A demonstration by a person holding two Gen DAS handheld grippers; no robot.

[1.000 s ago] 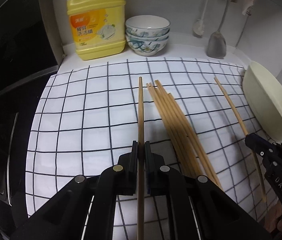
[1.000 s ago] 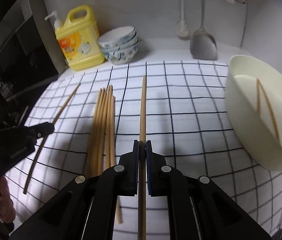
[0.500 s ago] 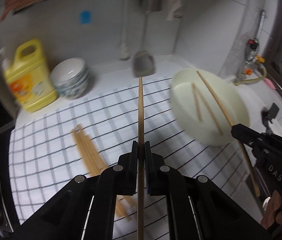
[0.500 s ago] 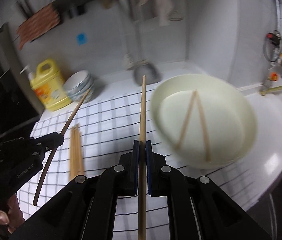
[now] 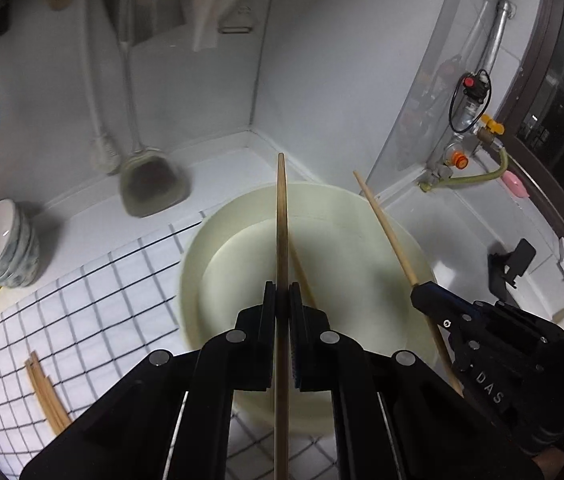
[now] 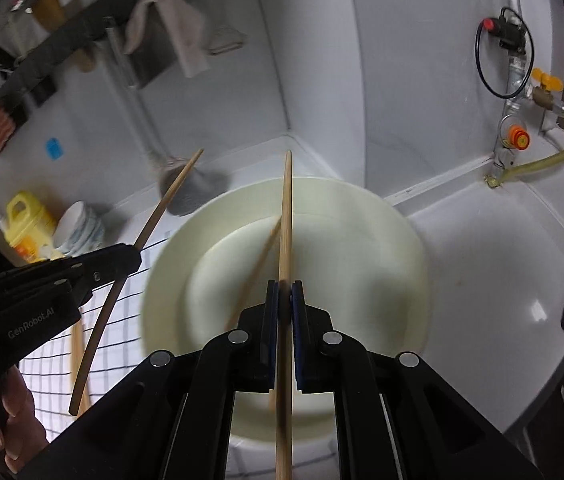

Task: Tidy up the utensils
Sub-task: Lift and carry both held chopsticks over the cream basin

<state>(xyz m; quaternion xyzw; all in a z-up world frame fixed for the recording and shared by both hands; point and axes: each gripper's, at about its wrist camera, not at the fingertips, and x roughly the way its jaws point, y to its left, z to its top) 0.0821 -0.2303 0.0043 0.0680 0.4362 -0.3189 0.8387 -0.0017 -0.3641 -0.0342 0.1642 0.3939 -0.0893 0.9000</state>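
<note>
So both grippers, left [image 5: 282,300] and right [image 6: 284,300], each pinch a slim wooden chopstick [image 5: 281,216] over the smooth cream basin [image 5: 362,216].

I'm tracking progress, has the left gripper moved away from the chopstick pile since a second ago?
Yes. The left gripper, shut on a chopstick, has swung from over the checked cloth and its loose chopsticks to above the cream basin.

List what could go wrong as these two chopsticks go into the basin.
1. Each gripper pinches its chopstick near the middle, so on release it may tip over the basin rim.
2. The other chopstick and the left one sit close and could knock together.
</note>
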